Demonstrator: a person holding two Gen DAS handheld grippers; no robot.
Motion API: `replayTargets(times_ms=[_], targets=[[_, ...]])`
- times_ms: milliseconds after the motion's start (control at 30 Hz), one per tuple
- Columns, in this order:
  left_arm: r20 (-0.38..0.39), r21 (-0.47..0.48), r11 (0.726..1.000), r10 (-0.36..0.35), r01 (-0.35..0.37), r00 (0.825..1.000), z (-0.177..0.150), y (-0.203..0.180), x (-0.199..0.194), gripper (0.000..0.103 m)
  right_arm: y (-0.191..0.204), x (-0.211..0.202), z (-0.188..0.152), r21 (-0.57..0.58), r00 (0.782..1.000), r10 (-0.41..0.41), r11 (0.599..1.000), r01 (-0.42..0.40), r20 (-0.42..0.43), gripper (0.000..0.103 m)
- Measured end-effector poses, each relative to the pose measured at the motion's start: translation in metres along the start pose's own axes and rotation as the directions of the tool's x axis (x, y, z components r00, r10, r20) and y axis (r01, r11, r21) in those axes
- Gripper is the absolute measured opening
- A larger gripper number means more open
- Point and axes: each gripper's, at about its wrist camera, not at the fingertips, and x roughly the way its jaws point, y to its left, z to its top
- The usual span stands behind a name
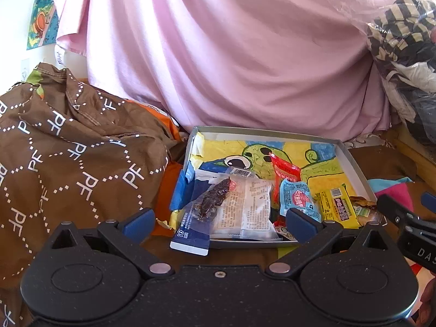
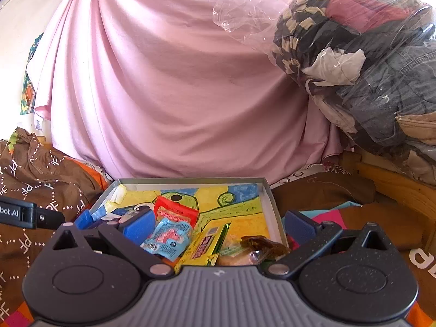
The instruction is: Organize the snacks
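Note:
A shallow grey box (image 1: 261,131) lined with a yellow and green drawing holds the snacks. In it lie a clear packet with a dark dried snack (image 1: 212,201), a white packet (image 1: 248,207), a red packet (image 1: 286,170), a light blue packet (image 1: 298,197), a yellow packet (image 1: 335,204) and a brown packet (image 1: 362,204). My left gripper (image 1: 220,222) stands open at the box's front edge, the clear packet lying between its fingers untouched. My right gripper (image 2: 219,224) is open over the box's near right part, above the blue packet (image 2: 169,238) and yellow packet (image 2: 204,248).
A brown bag printed with PF letters (image 1: 68,150) crowds the box's left side. A pink sheet (image 1: 218,54) hangs behind. A clear plastic bag of clothes (image 2: 368,68) sits at the upper right above a wooden edge (image 2: 395,188).

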Motion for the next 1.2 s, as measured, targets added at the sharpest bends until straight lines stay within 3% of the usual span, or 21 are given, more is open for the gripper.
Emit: replayTargets(times_ms=[367, 833, 1200], targets=[[-0.001, -0.066, 0.998, 0.009, -0.009, 1.0, -0.019, 0.017, -0.013, 0.102, 0.008, -0.021, -0.011, -0.007, 1.0, 0.001, 1.0, -0.001, -0.026, 0.103], [0.058, 0.015, 1.0, 0.008, -0.009, 0.998, -0.039, 0.016, -0.04, 0.102, 0.024, -0.046, -0.022, -0.029, 0.999, 0.035, 0.999, -0.035, -0.016, 0.103], [0.076, -0.015, 0.999, 0.038, -0.036, 0.996, -0.067, 0.032, -0.064, 0.102, 0.031, -0.067, -0.033, -0.017, 0.998, 0.047, 0.999, -0.048, -0.034, 0.103]])
